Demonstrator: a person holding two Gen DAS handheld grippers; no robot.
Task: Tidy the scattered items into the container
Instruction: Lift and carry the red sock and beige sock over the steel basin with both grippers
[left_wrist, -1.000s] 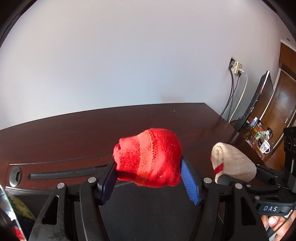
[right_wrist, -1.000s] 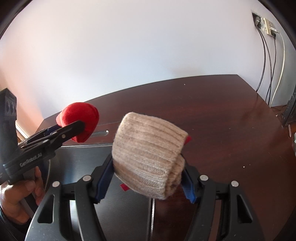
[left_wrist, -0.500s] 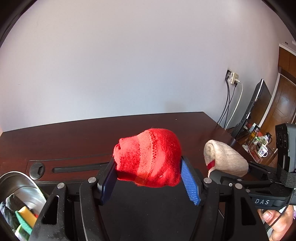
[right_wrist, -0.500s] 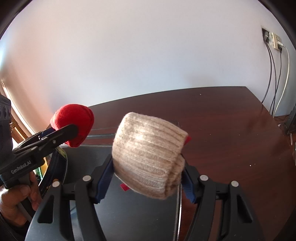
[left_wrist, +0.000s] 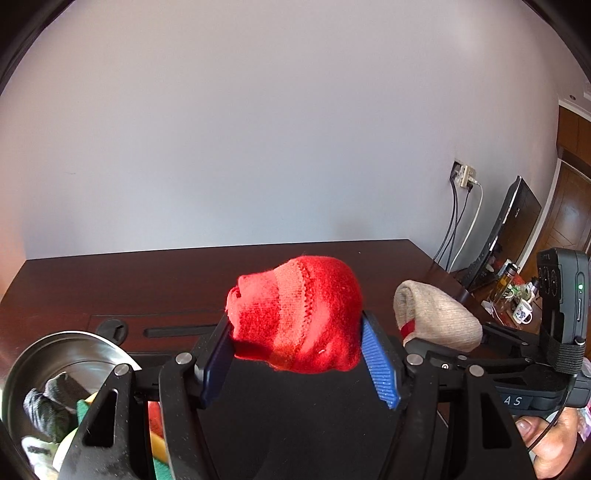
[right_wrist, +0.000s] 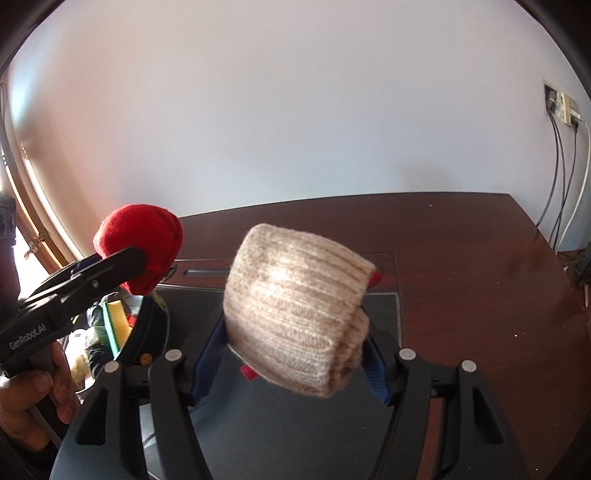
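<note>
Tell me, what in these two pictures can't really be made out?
- Metal bowl, left wrist view: its contents are cut off by the picture edge and the left gripper.
- Table, right wrist view: the beige sock roll hides the part behind it.
- Far mug: too small to read.

A dark reddish-brown wooden table (left_wrist: 155, 280) runs back to the pale wall. A black mat (right_wrist: 280, 435) lies flat on it at 6 o'clock. A round metal bowl (left_wrist: 79, 350) stands on the tabletop at 8 o'clock, touching the mat's left edge, with mixed small items inside.
</note>
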